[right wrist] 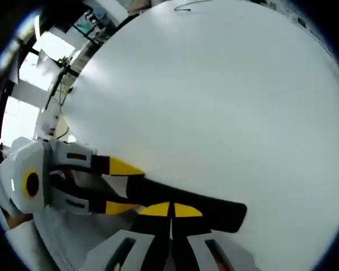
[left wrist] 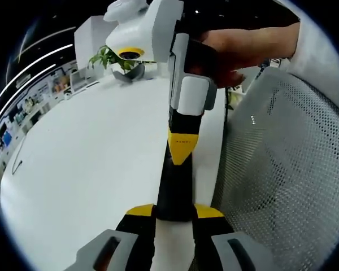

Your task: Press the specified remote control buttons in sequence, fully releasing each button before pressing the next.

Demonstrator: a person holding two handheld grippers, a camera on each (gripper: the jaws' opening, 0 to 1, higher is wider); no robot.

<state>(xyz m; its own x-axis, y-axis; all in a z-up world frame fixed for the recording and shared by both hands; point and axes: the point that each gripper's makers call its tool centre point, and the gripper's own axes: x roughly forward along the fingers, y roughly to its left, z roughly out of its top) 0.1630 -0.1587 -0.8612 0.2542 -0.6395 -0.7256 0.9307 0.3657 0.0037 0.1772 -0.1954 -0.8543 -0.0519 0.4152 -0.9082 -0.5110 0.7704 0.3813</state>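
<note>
At the worktop (left wrist: 90, 169) edge, left gripper (left wrist: 174, 217) jaws clamp the black remote (left wrist: 175, 186) by its end while right gripper (right wrist: 170, 210), jaws closed together, should press squarely, then lift clear.

Left gripper view is looking close along the long black remote control (left wrist: 175, 189) toward a far potted plant (left wrist: 120, 61). Right gripper view is facing the opposite way, hovering just above the same remote (right wrist: 198, 208) and looking across the wide white tabletop (right wrist: 214, 96). Both are sharing remote and tabletop (left wrist: 90, 164).
</note>
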